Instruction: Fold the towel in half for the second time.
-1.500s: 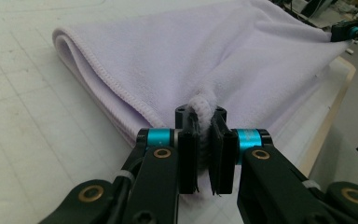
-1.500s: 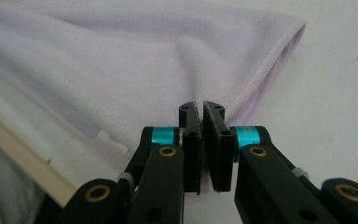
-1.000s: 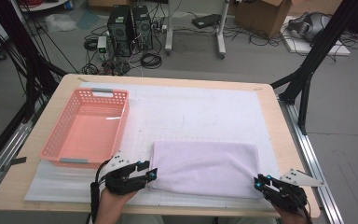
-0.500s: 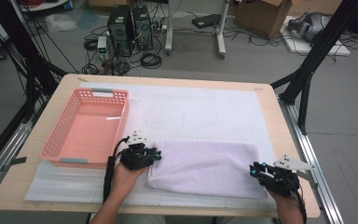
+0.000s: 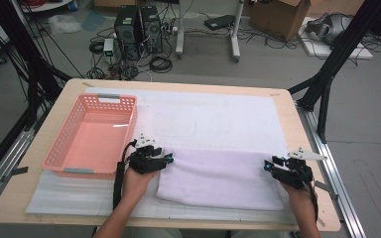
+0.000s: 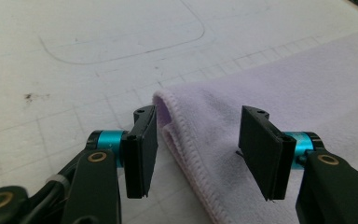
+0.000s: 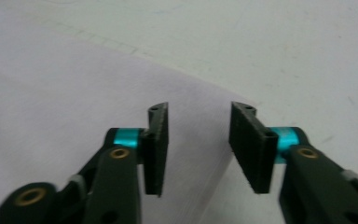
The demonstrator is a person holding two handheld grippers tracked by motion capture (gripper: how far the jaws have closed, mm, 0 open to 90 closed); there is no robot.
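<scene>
1. High view: the folded lilac towel (image 5: 221, 178) lies with its long axis running across the table from one hand to the other. The left gripper (image 5: 167, 159) sits at the towel's far left corner and the right gripper (image 5: 268, 165) at its far right corner, so each hand is nearest to its own end. The pink basket (image 5: 90, 139) stands just beyond the left gripper, on the side away from the towel, on the white mat (image 5: 218, 116).

2. Left gripper view: the left gripper (image 6: 193, 140) has its jaws parted, having just been opening. The towel's folded, stitched corner (image 6: 186, 126) lies between them and a little ahead, but neither pad presses on it. The cloth stretches away to this gripper's right.

3. Right gripper view: the right gripper (image 7: 198, 140) also stands with jaws apart, having just been opening, and nothing is pinched. The towel (image 7: 65, 93) spreads to its left and under the gap, with the cloth's edge running diagonally below the jaws and bare mat to the right.
</scene>
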